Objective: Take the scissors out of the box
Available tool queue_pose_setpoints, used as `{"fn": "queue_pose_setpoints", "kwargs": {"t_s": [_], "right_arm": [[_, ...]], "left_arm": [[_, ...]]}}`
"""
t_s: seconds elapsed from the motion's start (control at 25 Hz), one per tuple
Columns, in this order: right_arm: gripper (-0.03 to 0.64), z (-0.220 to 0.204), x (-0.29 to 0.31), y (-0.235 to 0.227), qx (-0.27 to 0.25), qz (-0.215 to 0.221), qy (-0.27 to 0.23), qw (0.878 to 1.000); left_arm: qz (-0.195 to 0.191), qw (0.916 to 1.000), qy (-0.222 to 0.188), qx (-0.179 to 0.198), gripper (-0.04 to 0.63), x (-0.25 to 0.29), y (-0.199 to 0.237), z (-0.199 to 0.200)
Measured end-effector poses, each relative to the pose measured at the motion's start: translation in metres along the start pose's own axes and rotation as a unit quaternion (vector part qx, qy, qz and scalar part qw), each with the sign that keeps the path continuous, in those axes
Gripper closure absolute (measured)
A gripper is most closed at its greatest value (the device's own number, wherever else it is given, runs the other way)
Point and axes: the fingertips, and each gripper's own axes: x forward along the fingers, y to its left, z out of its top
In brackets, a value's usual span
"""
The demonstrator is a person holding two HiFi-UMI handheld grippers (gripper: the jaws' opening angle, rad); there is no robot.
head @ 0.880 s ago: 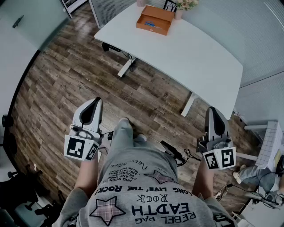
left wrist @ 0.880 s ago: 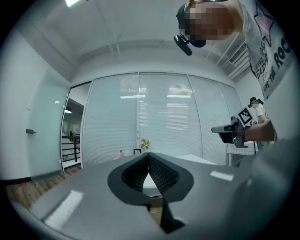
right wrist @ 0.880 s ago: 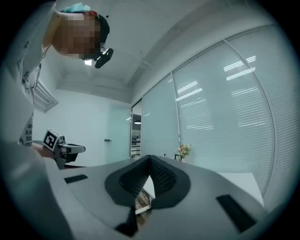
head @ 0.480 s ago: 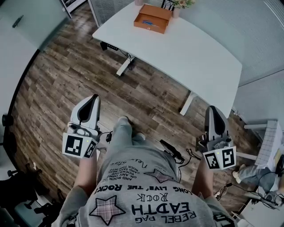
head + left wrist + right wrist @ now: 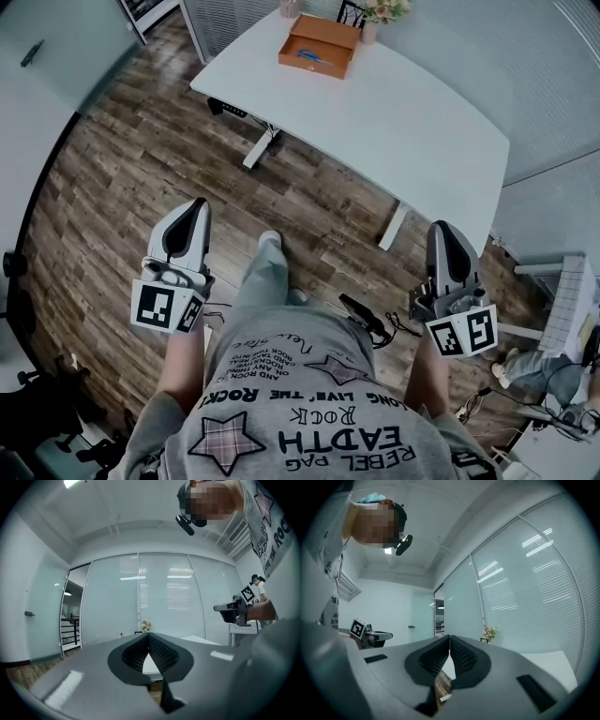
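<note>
An open orange box (image 5: pixel 319 45) sits at the far end of a white table (image 5: pixel 394 103), and the blue-handled scissors (image 5: pixel 309 54) lie inside it. I stand on the wooden floor well short of the table. My left gripper (image 5: pixel 194 211) is held level at my left side, its jaws shut with nothing between them. My right gripper (image 5: pixel 442 234) is level at my right side, also shut and empty. In the left gripper view the jaws (image 5: pixel 149 637) meet at their tips; in the right gripper view the jaws (image 5: pixel 450 638) meet too.
A small pot of flowers (image 5: pixel 382 13) stands on the table behind the box, next to a black chair back (image 5: pixel 352 11). The table's white legs (image 5: pixel 394 227) stand on the floor. Cables (image 5: pixel 375 323) and clutter lie on the floor at the right. Glass walls surround the room.
The table and box have slid a little left and up in the head view as I step forward. Both grippers keep their places at my sides, still shut.
</note>
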Motion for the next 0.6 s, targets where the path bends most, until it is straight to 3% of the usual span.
{"fn": "queue_pose_setpoints", "kwargs": {"t_s": [0.6], "right_arm": [[0.603, 0.010, 0.123, -0.027, -0.010, -0.030, -0.008, 0.999]], "left_arm": [[-0.036, 0.9992, -0.015, -0.004, 0.586, 0.119, 0.092, 0.000]]}}
